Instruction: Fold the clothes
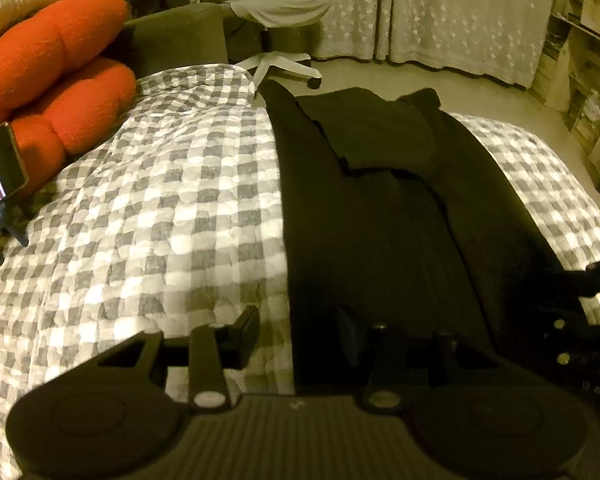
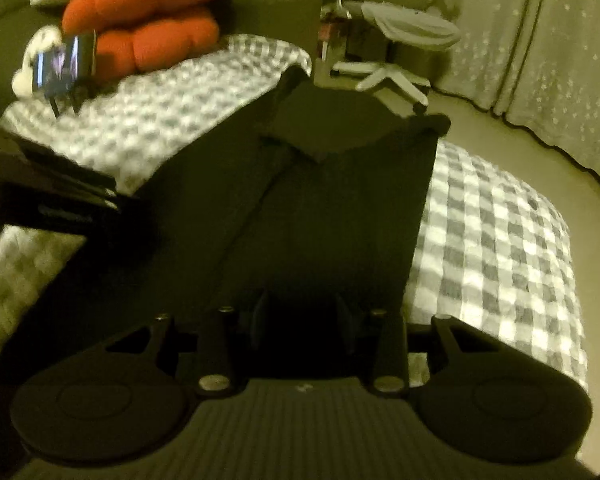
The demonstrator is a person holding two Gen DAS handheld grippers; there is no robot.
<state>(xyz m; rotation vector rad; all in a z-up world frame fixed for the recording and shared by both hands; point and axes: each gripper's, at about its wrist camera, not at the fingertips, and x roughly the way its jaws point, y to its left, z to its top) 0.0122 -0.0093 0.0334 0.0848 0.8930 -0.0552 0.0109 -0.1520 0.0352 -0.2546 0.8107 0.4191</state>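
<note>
Black garment (image 1: 380, 200) lies on checkered blanket (image 1: 160, 200), both hand-held grippers spread

A garment (image 1: 380, 208) lies lengthwise on the bed (image 1: 160, 200), right of its middle, a folded part (image 1: 364, 128) on its far end. Cushions (image 1: 52, 76) are stacked at the bed's far left, a phone on a stand (image 1: 0, 172) just before them. Beyond the bed stands a chair (image 1: 280, 20), curtains (image 1: 440, 12) behind it, shelves (image 1: 588, 60) at far right.
</note>
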